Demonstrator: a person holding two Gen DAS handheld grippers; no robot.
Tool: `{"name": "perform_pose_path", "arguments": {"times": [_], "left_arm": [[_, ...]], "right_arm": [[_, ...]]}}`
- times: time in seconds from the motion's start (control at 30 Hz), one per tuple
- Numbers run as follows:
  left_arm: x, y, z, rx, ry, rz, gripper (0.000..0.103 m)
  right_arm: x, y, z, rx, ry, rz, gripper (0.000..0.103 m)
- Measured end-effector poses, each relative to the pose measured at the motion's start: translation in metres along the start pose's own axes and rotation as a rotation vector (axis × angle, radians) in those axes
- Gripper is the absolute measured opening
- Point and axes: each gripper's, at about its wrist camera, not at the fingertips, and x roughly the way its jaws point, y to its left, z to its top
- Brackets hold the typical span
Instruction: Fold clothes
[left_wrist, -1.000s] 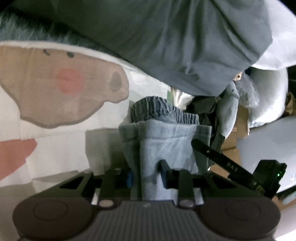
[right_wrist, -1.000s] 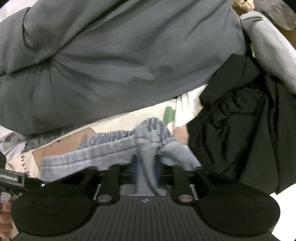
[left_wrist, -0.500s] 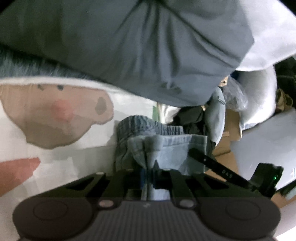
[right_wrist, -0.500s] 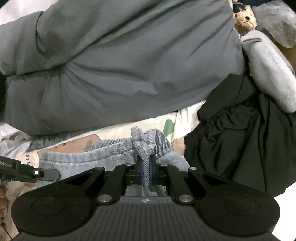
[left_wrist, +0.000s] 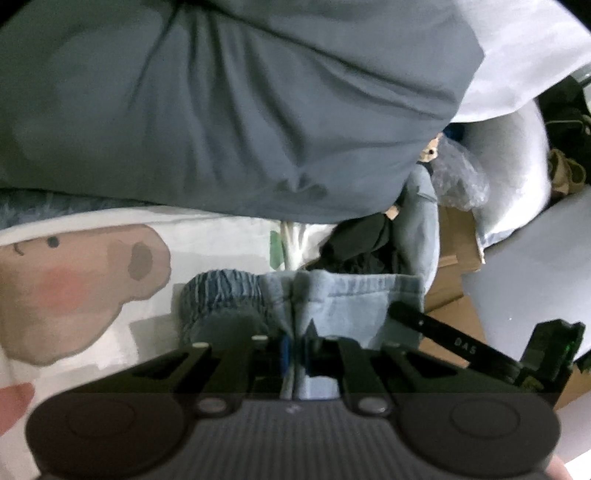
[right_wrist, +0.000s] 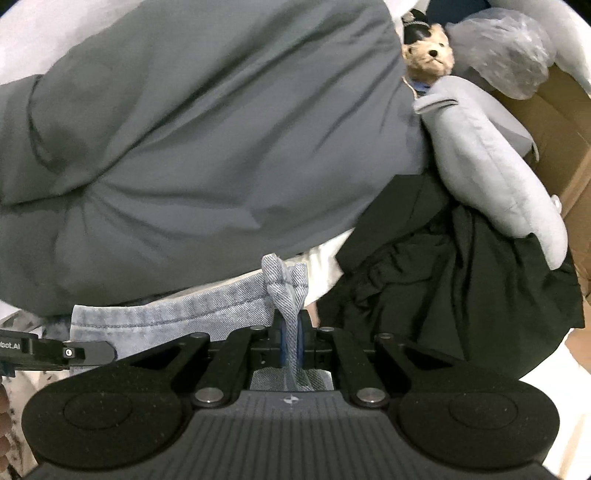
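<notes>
We have the left gripper (left_wrist: 295, 350) clamped on the denim shorts (left_wrist: 332, 302) and the right gripper (right_wrist: 291, 347) pinching their bunched hem, the cloth stretched between us along 3-to-9 (neither hand nearer). Beneath lies a cartoon-print sheet (left_wrist: 92, 288); a grey pillow (right_wrist: 192, 140) looms at 12.

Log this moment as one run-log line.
left tongs: shut on denim garment | right tongs: shut on denim garment | garment: bunched, unfolded
</notes>
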Motion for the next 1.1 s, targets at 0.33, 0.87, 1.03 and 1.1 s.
{"name": "perform_pose_path", "arguments": {"times": [0.33,0.87,1.03,1.1], "left_arm": [[0.026,0.005,0.01,-0.007,0.05,0.048,0.008],[0.038,0.021,0.014,-0.035,0.065,0.054,0.01],[0.017,0.008,0.017,0.044,0.041,0.116,0.022],[0.007,0.003,0.02,0.073,0.01,0.142,0.022]], "right_arm": [[0.027,-0.005,0.004,-0.01,0.073,-0.053,0.004],[0.053,-0.025,0.004,0.043,0.097,-0.056,0.009],[0.033,-0.034,0.008,0.077,0.039,-0.088,0.015],[0.024,-0.033,0.007,0.074,0.025,-0.079,0.015]]}}
